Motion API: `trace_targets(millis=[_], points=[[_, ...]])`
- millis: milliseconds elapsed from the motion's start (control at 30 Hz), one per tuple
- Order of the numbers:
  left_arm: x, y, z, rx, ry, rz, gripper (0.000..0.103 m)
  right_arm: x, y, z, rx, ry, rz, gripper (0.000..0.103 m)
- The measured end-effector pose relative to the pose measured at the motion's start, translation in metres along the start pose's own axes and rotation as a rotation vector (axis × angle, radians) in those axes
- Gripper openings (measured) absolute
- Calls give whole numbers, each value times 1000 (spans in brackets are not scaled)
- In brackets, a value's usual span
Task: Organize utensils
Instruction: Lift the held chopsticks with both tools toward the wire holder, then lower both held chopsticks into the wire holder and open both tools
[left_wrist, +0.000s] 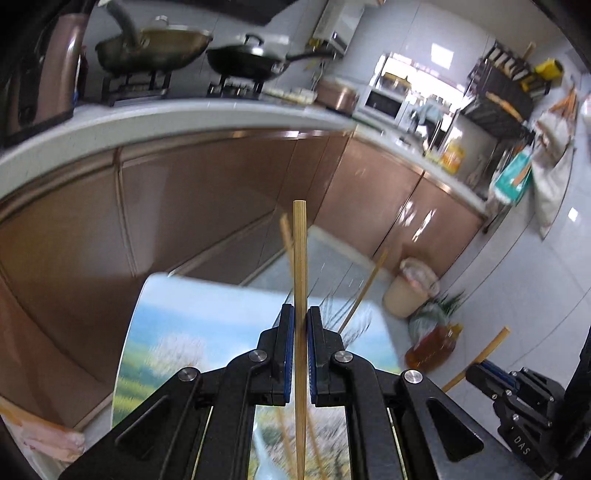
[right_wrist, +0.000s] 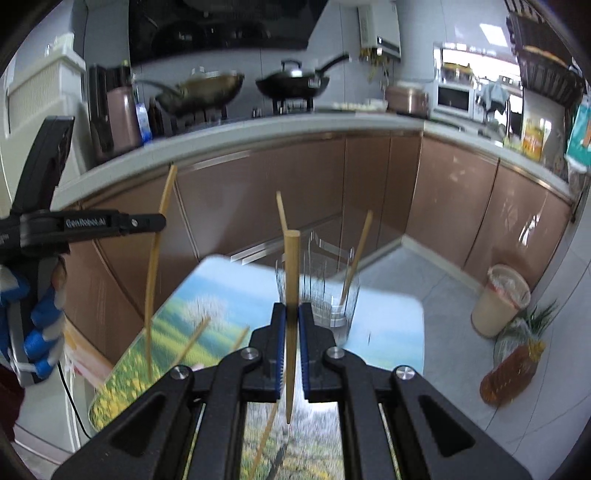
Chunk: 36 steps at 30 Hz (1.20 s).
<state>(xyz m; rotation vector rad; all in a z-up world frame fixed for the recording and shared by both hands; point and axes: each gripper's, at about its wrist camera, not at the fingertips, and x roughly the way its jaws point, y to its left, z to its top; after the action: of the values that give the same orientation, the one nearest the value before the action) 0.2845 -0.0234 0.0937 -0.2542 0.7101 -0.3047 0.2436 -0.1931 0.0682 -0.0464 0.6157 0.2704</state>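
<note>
We found each gripper, left (left_wrist: 300, 325) and right (right_wrist: 291, 321), clamped mid-shaft on one bamboo chopstick (left_wrist: 299, 258): light, stiff, smooth, likely to pivot.

Right tongs (right_wrist: 291, 325) clamp chopstick (right_wrist: 291, 266) — upright.

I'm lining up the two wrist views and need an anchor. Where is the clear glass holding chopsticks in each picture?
Left wrist: the glass is just right of centre, blurred, behind the right fingertip of the left gripper.
Right wrist: the glass is at centre, right of the right gripper.
Shared landmark: the beige bin on the floor.
</note>
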Motion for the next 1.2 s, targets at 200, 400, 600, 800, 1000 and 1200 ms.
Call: trace_targets(millis=[200, 400, 600, 800, 1000, 1200], points=[[14, -17, 42, -12, -93, -36, 6, 7, -11, 49, 4, -99, -2, 6], [54, -26, 71, -38, -171, -50, 6, 37, -26, 78, 8, -148, -3, 6], [104, -27, 79, -58, -264, -8, 6, 83, -46, 87, 4, -170, -21, 6], [162, -14, 62, -84, -304, 55, 6, 133, -63, 70, 15, -147, -26, 6], [195, -14, 44, -39, -299, 91, 6, 166, -69, 44, 37, -99, 4, 6], [212, -12, 28, -5, -318, 167, 6, 182, -71, 22, 54, -63, 0, 6]])
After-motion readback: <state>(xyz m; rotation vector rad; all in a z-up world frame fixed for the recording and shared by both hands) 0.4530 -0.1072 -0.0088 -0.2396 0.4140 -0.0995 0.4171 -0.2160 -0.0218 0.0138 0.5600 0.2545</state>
